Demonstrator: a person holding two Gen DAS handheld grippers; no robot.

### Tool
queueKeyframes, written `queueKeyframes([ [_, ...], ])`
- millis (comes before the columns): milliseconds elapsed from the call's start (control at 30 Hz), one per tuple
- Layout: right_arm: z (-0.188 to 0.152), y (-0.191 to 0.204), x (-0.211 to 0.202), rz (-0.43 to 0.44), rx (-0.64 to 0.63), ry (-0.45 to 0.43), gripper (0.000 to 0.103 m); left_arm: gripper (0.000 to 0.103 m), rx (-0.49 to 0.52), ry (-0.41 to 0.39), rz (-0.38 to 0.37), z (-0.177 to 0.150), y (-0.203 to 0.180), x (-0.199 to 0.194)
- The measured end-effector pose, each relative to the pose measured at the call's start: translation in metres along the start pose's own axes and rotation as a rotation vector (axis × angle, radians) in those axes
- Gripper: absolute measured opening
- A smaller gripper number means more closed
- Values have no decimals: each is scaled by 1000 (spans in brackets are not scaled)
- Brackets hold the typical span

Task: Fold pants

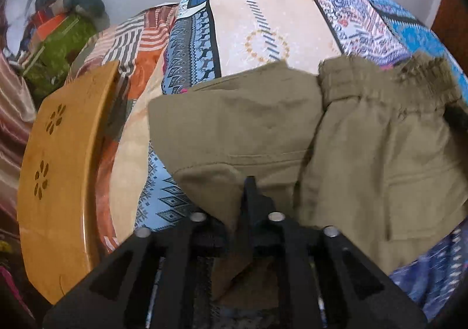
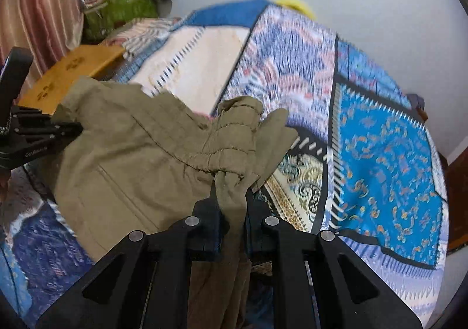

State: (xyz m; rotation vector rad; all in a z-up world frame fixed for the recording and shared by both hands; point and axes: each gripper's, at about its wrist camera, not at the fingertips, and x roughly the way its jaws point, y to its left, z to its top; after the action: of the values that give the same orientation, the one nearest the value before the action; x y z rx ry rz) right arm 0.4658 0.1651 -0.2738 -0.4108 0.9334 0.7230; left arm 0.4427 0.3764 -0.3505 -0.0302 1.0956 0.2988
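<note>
Lying rumpled on the patterned bedspread [image 1: 263,30], the olive pants [image 1: 239,124] spread ahead of both sets of fingers. The right gripper [image 2: 231,194] pinches a bunched fold of the waistband. The left gripper [image 1: 248,191] has fabric draped beside its narrowly parted fingers; a grip cannot be told.

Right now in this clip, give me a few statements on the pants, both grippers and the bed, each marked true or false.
1. The olive pants lie on a patterned bedspread. True.
2. The right gripper pinches a bunch of pants fabric. True.
3. The pants are blue denim. False: they are olive green.
4. A yellow-brown wooden board with flower-shaped cut-outs lies beside the bed. True.
5. The left gripper holds a towel. False: only pants fabric is at its fingers.
</note>
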Motion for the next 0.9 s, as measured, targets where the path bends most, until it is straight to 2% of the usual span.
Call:
queueKeyframes([
  [33, 0, -3, -2, 11, 5, 13, 12, 34, 23, -12, 44, -3, 0, 1],
  [100, -1, -1, 1, 4, -19, 25, 15, 35, 22, -4, 99, -5, 7, 4],
  [233, -9, -5, -2, -9, -12, 48, 20, 35, -69, 30, 63, -13, 31, 1],
  [300, -13, -10, -6, -14, 12, 62, 30, 35, -60, 24, 74, -20, 33, -14],
  [400, -16, -14, -26, -12, 25, 62, 33, 35, -19, 1, 94, -21, 25, -41],
  [600, -19, -8, -111, 9, 45, -60, 33, 35, 7, -133, 50, -21, 8, -132],
  [900, -34, 28, -261, 38, 12, -329, 33, 35, 22, -408, -25, -51, -32, -317],
])
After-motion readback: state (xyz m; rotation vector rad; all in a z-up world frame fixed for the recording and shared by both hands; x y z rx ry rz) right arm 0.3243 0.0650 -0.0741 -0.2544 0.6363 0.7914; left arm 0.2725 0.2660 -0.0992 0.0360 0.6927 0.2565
